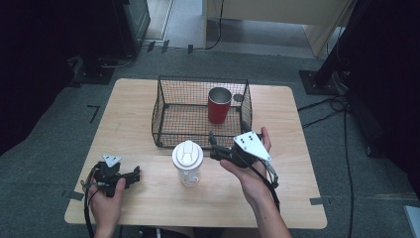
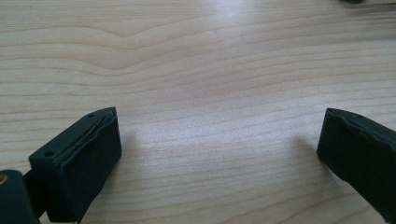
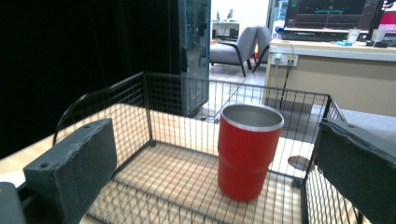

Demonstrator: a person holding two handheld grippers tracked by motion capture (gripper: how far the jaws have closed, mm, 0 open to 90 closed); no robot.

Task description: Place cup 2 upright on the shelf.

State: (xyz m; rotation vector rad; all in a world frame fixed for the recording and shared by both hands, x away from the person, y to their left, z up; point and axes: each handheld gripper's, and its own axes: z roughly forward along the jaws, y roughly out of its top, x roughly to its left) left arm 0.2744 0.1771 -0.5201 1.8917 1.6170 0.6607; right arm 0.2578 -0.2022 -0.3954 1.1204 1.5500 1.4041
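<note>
A black wire basket [image 1: 163, 106] stands at the middle back of the wooden table [image 1: 130, 116], and a red metal cup [image 1: 219, 104] is upright inside it at the right. Just in front of the basket stands a clear bottle with a white lid [image 1: 187, 161]. My right gripper [image 1: 214, 146] hovers open to the right of the bottle, near the basket's front edge. In the right gripper view its jaws [image 3: 212, 165] frame the red cup [image 3: 247, 156] inside the basket [image 3: 187, 80]. My left gripper [image 1: 134, 175] rests low at the front left, open over bare wood [image 2: 210, 70].
Grey carpet surrounds the table, with cables and stand bases [image 1: 317, 79] at the back right and dark equipment [image 1: 124, 25] at the back left. A desk and chairs [image 3: 243, 44] show beyond the basket.
</note>
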